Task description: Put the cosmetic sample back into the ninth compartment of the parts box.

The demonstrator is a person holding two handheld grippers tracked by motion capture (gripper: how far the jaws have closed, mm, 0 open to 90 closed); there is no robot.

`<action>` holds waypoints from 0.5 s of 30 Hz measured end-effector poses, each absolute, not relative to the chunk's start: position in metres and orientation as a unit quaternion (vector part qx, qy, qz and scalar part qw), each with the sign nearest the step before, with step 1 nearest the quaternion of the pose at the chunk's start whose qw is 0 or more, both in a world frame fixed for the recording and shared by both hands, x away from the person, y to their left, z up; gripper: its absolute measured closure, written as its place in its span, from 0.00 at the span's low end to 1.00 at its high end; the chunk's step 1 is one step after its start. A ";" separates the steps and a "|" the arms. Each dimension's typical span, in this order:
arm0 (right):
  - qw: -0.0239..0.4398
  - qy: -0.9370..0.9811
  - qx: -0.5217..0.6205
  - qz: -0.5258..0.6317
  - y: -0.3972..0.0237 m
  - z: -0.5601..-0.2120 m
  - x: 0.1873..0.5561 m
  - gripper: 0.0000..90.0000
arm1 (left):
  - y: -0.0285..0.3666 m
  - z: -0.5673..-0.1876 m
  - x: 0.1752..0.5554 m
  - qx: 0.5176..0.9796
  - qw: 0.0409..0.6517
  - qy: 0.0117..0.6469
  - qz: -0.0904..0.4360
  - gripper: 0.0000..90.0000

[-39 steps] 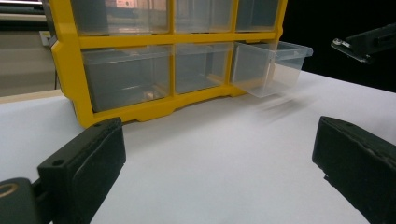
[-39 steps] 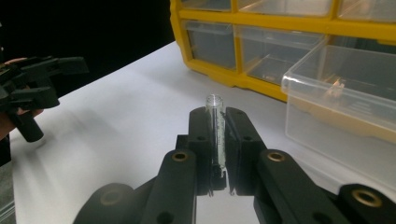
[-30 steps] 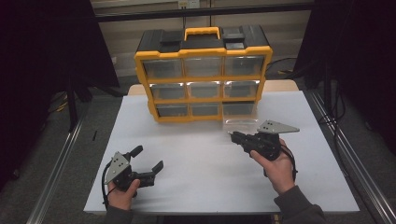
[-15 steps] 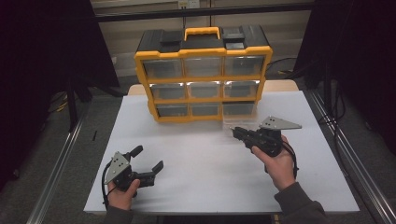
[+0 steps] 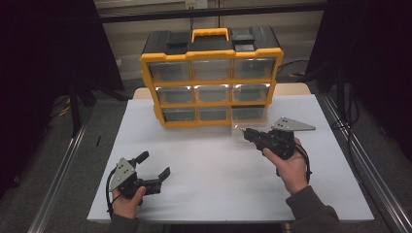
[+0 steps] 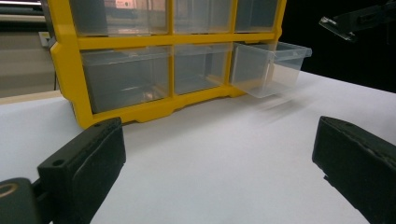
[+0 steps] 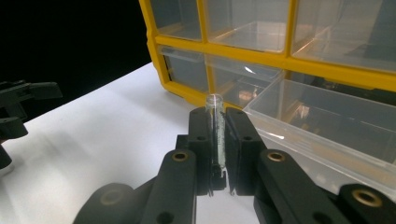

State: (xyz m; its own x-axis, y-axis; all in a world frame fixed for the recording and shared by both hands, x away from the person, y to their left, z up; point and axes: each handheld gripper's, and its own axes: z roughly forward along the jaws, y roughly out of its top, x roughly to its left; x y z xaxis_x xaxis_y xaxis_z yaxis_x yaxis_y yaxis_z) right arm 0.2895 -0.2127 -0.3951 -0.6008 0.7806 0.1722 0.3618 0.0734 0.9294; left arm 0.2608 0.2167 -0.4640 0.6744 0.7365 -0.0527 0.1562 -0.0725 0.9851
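Note:
A yellow and black drawer cabinet (image 5: 211, 77) stands at the back of the white table (image 5: 209, 194). Its lower right clear drawer (image 5: 248, 115) is pulled out; it looks empty in the right gripper view (image 7: 327, 126). My right gripper (image 5: 247, 133) is just in front of that drawer, shut on a small clear glass tube (image 7: 216, 135). The tube stands upright between the pads and its rim pokes above them. My left gripper (image 5: 155, 164) rests low at the front left with its jaws open wide (image 6: 219, 172) and nothing between them.
The cabinet (image 6: 65, 60) holds three rows of clear drawers, the others closed, and has a yellow handle (image 5: 210, 34) on top. Bare white tabletop lies between the two grippers. Dark floor and metal rails (image 5: 58, 165) flank the table.
The right gripper has edged a little farther from the person, toward the open drawer, still holding the tube. The left gripper has stayed put.

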 end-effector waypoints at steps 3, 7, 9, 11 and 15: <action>0.193 0.706 0.404 0.549 -0.213 -0.393 0.291 0.91 | 0.216 -0.464 0.261 0.690 0.603 0.323 0.236 0.03; 0.192 0.706 0.406 0.548 -0.214 -0.392 0.294 0.91 | 0.216 -0.464 0.261 0.690 0.602 0.323 0.236 0.03; 0.193 0.706 0.406 0.548 -0.214 -0.392 0.295 0.91 | 0.216 -0.464 0.260 0.690 0.602 0.326 0.238 0.03; 0.195 0.704 0.408 0.548 -0.214 -0.392 0.296 0.91 | 0.216 -0.464 0.261 0.690 0.603 0.323 0.236 0.03; 0.199 0.703 0.408 0.548 -0.215 -0.392 0.298 0.91 | 0.216 -0.464 0.261 0.690 0.603 0.323 0.236 0.03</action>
